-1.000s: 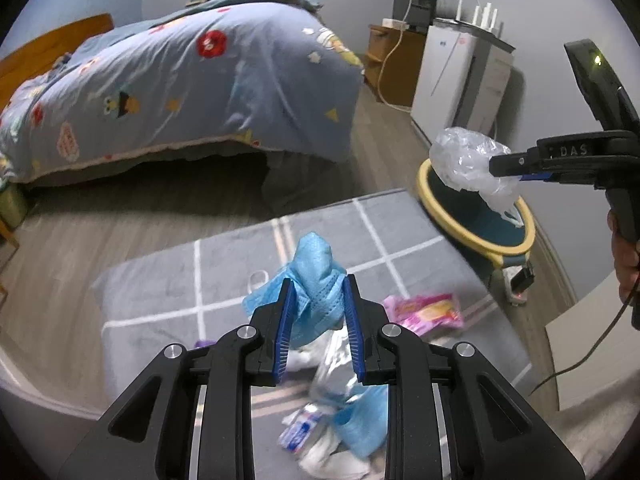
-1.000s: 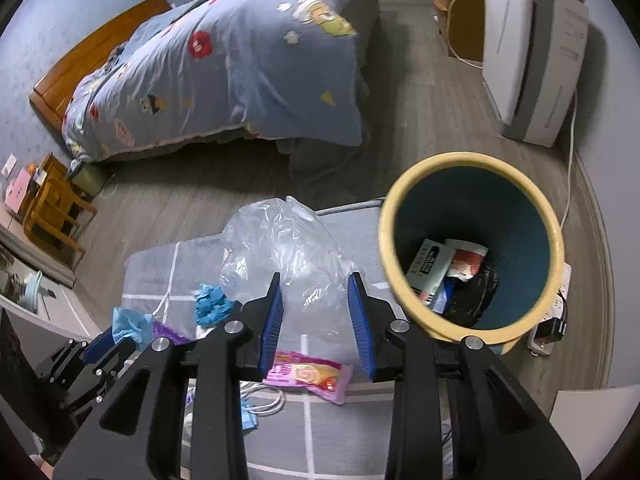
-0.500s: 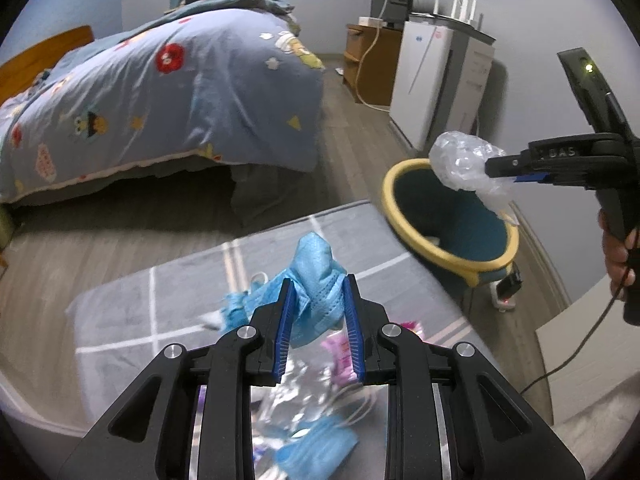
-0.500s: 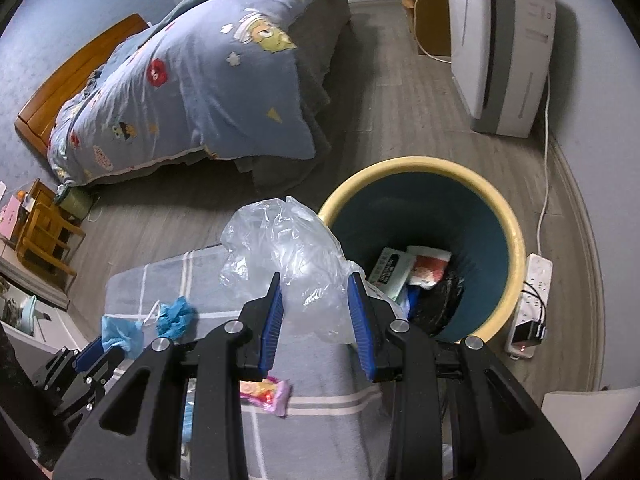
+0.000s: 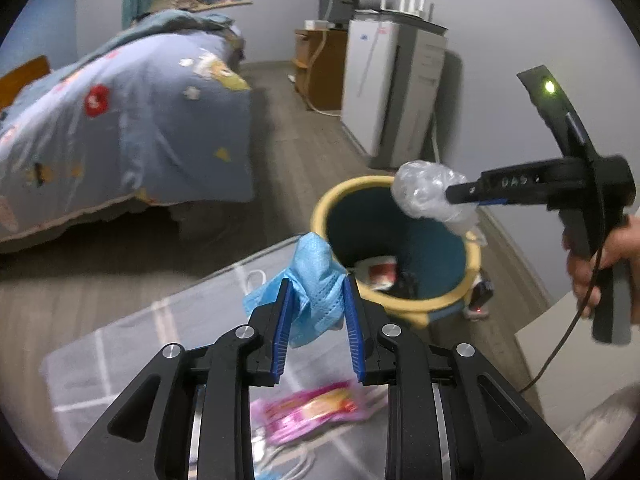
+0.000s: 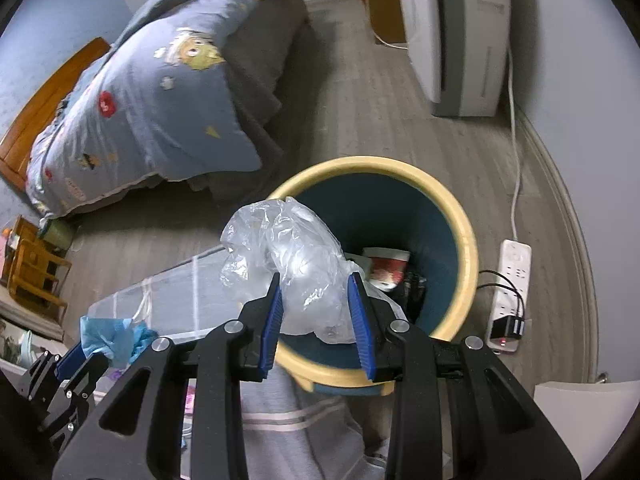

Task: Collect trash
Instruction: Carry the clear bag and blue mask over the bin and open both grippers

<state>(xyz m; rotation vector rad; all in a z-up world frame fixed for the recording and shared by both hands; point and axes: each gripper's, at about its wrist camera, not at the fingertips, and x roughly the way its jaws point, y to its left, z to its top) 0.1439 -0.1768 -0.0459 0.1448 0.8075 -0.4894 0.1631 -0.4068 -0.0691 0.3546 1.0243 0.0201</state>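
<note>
The left hand-held gripper [image 5: 316, 312] pinches a crumpled blue face mask [image 5: 310, 280] between its blue pads, the mask bulging above the fingertips. It hangs over the grey rug [image 5: 132, 344], just short of the near rim of the bin [image 5: 400, 304], a round bin with a yellow rim and dark blue inside.

The right hand-held gripper [image 6: 316, 312] is closed on a wad of clear plastic bag [image 6: 292, 248], which swells well above its fingers and spills between them. In the left wrist view this gripper reaches in from the side, held by a hand [image 5: 600, 264] on its grip, and the plastic sits above the bin's far rim. In the right wrist view the bag hangs over the bin's near-left edge, above the open mouth.

Inside the bin lie a red and white paper cup [image 6: 386, 266] and some dark rubbish beside it.

On the rug, nearer the camera than the bin, lies a pink snack wrapper [image 5: 312, 408], blurred, with a white cord [image 5: 288, 460] just under it.

Beyond the bin stands a bed [image 6: 160, 92] with a blue patterned quilt. A white appliance [image 6: 456, 32] stands against the wall past the bin, and a white power strip [image 6: 512, 292] lies on the floor right beside the bin.
</note>
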